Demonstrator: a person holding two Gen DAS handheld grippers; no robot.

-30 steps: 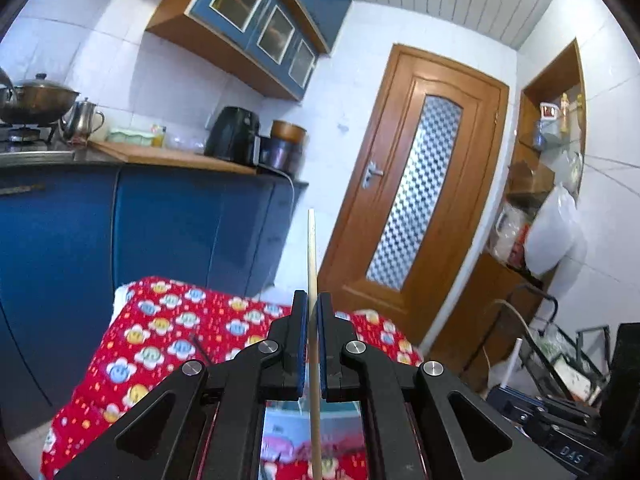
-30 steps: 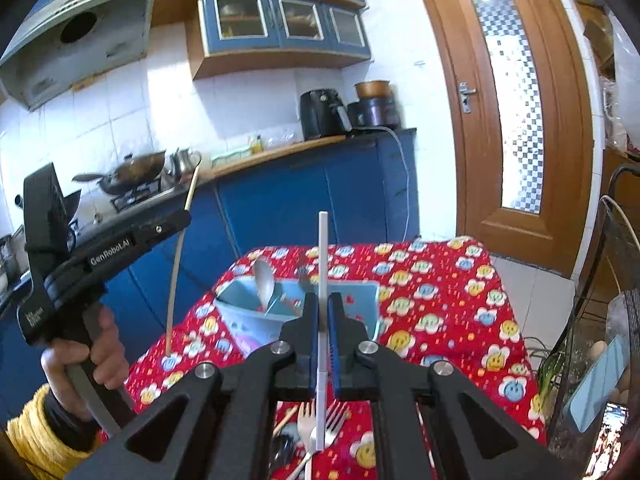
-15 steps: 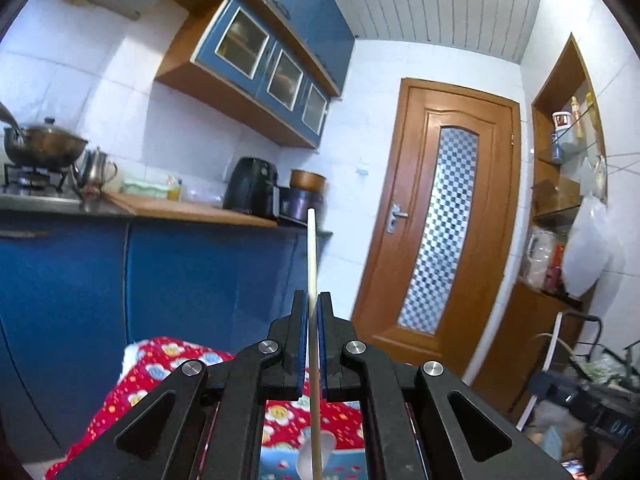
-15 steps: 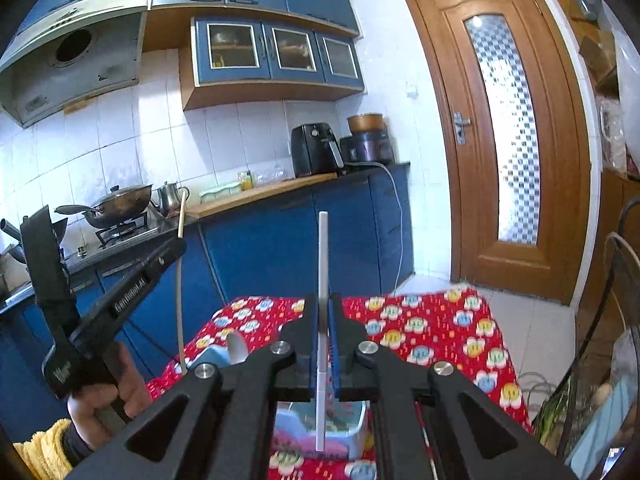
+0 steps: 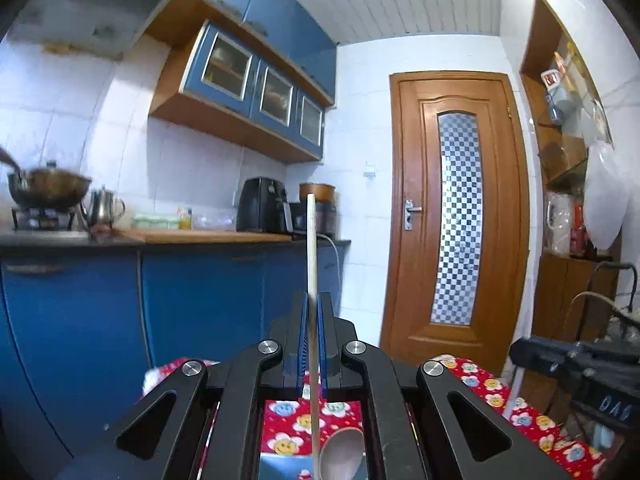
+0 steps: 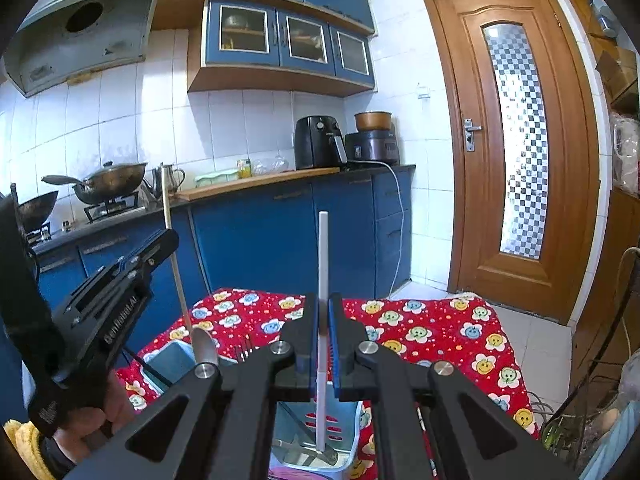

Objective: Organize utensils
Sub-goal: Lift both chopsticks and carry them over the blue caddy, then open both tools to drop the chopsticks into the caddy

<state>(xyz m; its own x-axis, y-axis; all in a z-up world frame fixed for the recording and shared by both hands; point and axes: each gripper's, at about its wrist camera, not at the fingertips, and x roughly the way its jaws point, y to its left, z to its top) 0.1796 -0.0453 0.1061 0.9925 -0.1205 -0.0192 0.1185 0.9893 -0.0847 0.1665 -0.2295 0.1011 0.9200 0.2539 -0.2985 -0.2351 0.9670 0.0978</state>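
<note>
Since the earlier frames both of my hands have carried their loads in over the blue utensil caddy (image 6: pixel 320 446); where the floral tablecloth (image 6: pixel 420 332) and a fork lay under my right gripper (image 6: pixel 323 354), the caddy's open compartment now sits directly beneath it.

Left gripper (image 5: pixel 311 350): jaws together, clamped on a wooden chopstick (image 5: pixel 311 264), which stands upright through the pads. Its lower end hangs just above the caddy, beside the bowl of a metal spoon (image 5: pixel 340 454) standing in the caddy. In the right wrist view the same chopstick rises over the caddy's left compartment.

Right gripper: jaws together, clamped on a white chopstick (image 6: pixel 323 276), also upright. Its lower tip hangs inside the mouth of the caddy's nearer compartment; I cannot tell whether it touches the bottom.

Progress, as I judge it: the spoon and at least one dark-handled utensil (image 6: pixel 242 350) already stand in the caddy. The two chopsticks are positioned but not released. Remaining: lower and let go of each. Whether other utensils lie loose beside the caddy cannot be seen from here.
</note>
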